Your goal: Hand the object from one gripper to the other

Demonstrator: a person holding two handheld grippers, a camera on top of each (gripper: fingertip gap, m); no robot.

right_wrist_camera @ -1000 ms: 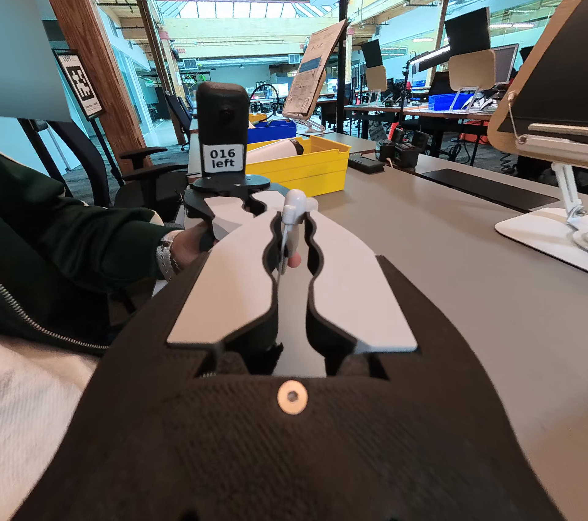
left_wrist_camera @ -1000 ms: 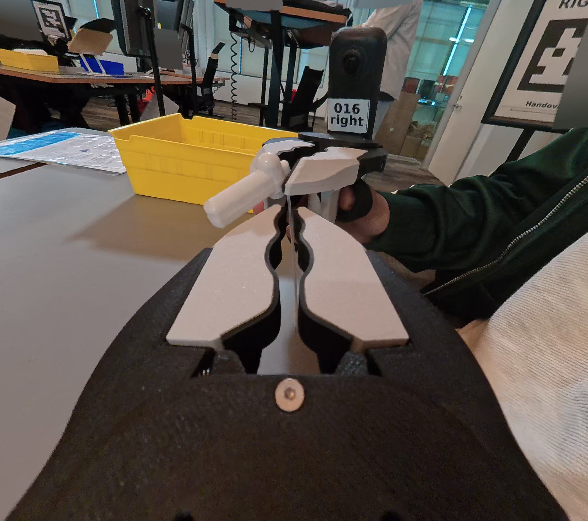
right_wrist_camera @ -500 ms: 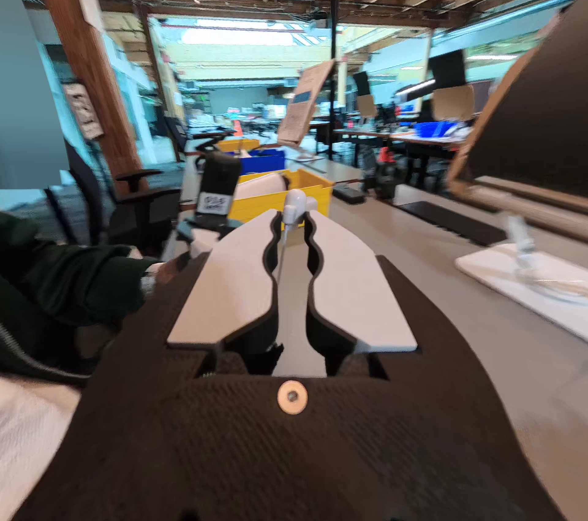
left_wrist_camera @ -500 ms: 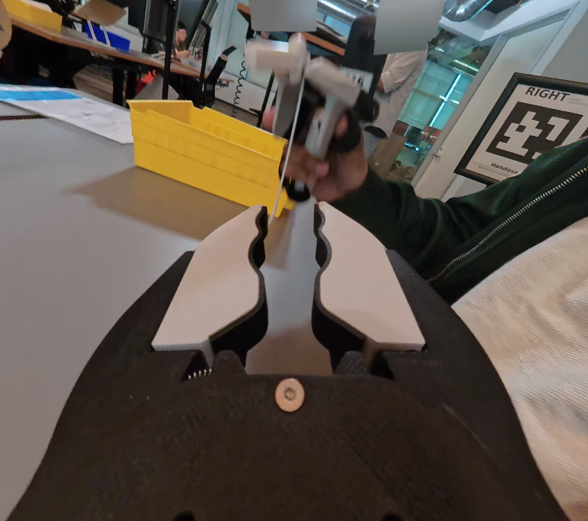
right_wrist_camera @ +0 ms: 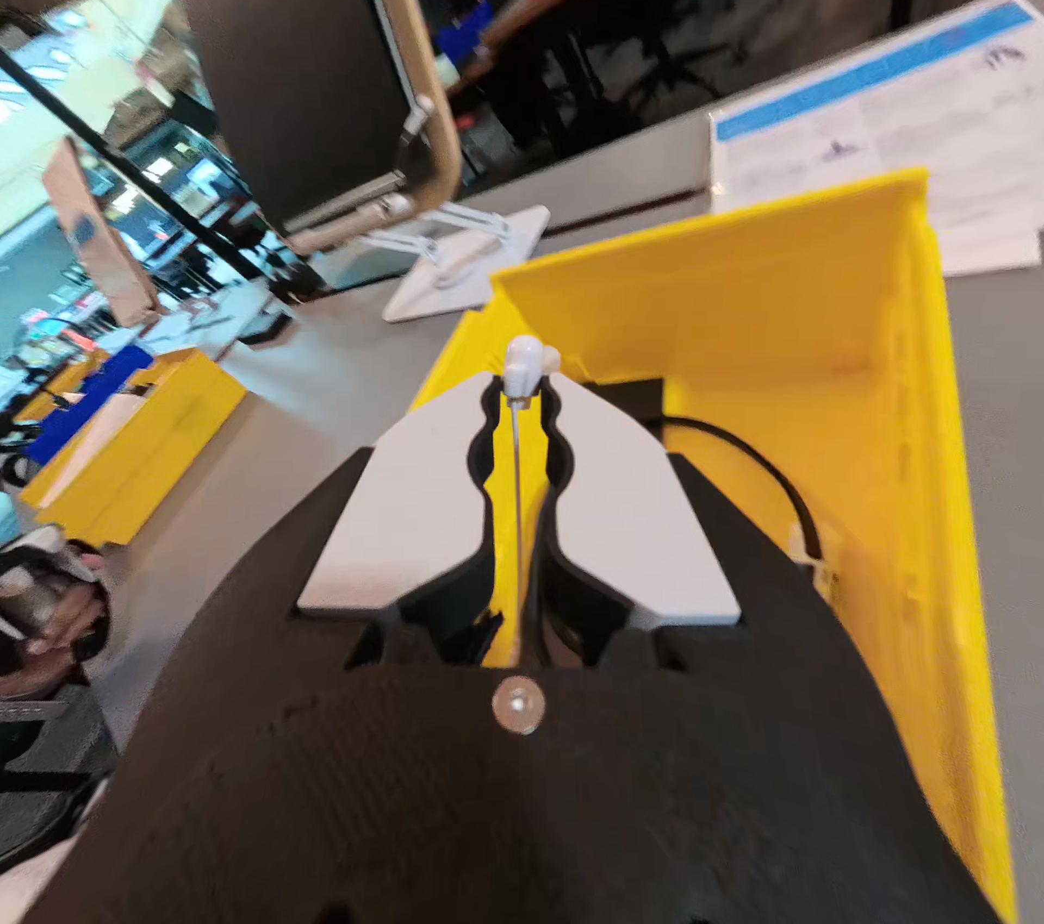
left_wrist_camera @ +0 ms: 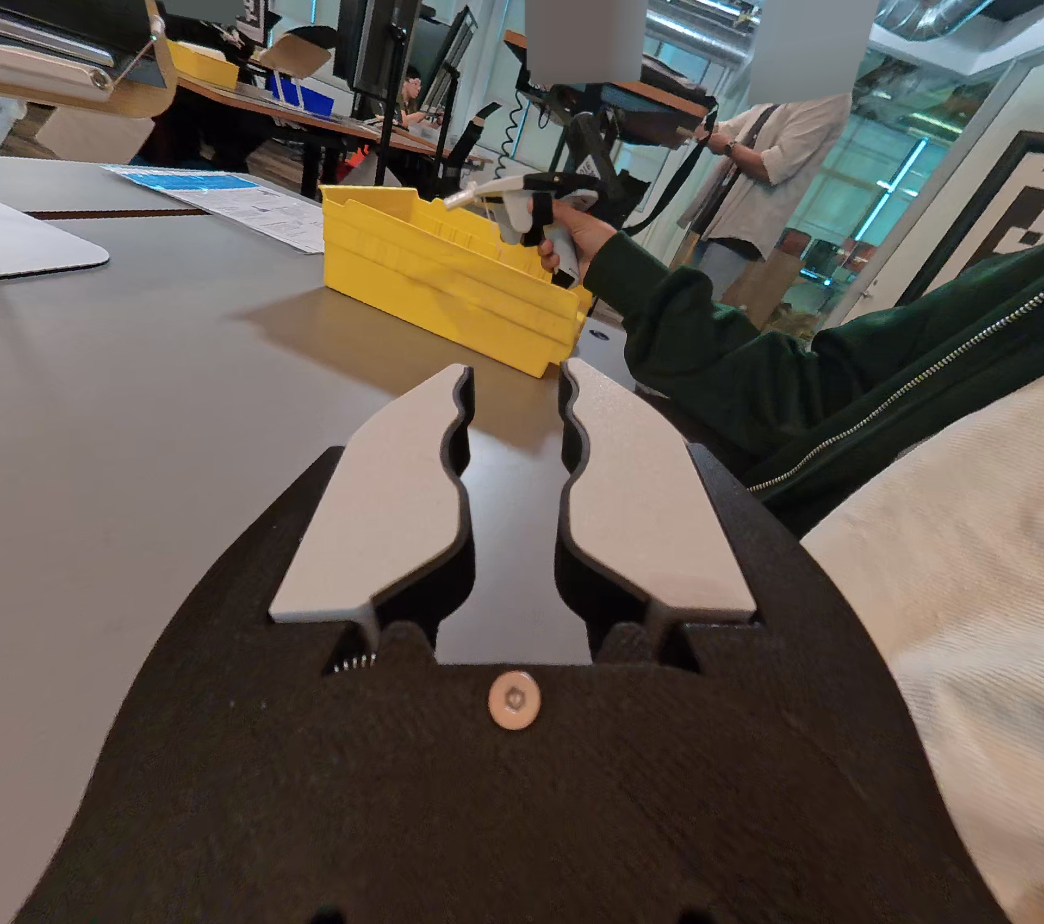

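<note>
Two grippers (left_wrist_camera: 515, 377) (right_wrist_camera: 521, 383), one white object (right_wrist_camera: 522, 360), perhaps three yellow bins (left_wrist_camera: 452, 287).

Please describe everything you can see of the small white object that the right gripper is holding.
The small white plastic object looks smooth and glossy, with a rounded head and a second rounded lobe beside it. A thin pale stem runs back from it between the fingers of the right gripper, which pinch it at their tips; nothing else touches it. It hangs in the air over the open yellow plastic bin. Its far side is hidden, and the picture is slightly blurred.
</note>
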